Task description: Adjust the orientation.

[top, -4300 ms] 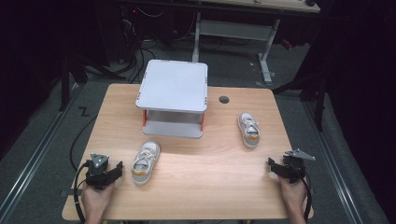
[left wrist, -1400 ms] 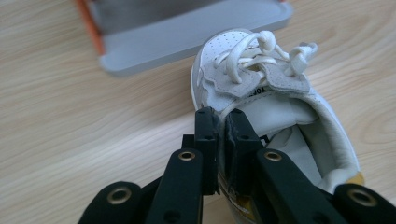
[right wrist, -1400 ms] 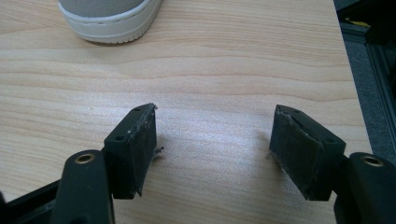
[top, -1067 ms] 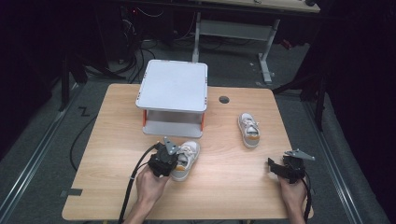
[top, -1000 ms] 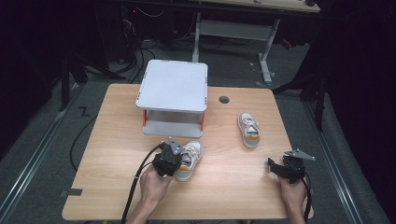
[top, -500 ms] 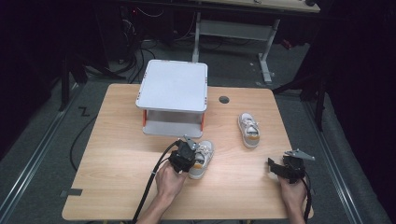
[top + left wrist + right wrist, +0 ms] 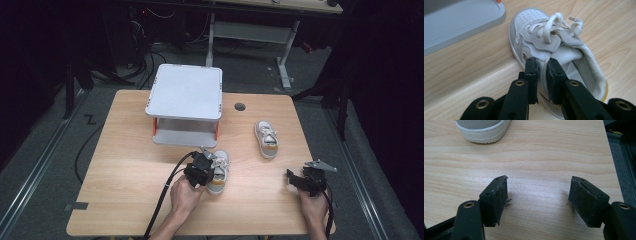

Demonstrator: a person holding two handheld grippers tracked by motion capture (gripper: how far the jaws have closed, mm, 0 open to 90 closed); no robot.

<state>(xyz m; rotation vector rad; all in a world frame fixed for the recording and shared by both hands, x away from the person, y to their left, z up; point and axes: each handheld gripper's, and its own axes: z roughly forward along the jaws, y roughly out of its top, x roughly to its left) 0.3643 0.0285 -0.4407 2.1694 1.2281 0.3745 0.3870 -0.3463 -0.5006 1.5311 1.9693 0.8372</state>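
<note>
A small white lace-up shoe lies on the wooden table, just in front of the grey shelf stand. My left gripper has its jaws on either side of the shoe's side wall by the tongue. They have just been opening slightly, and the pads still look closed on the wall. A second white shoe lies to the right of the stand. At the table's front right my right gripper rests open over bare wood.
The stand's grey lower tray lies close beyond the held shoe's toe. A round cable hole sits behind the second shoe. The left gripper's cable trails to the front edge. Dark floor and desk legs surround the table.
My left hand has carried the shoe rightwards along the front of the stand to the table's middle. The right hand and the second shoe have stayed where they were.
</note>
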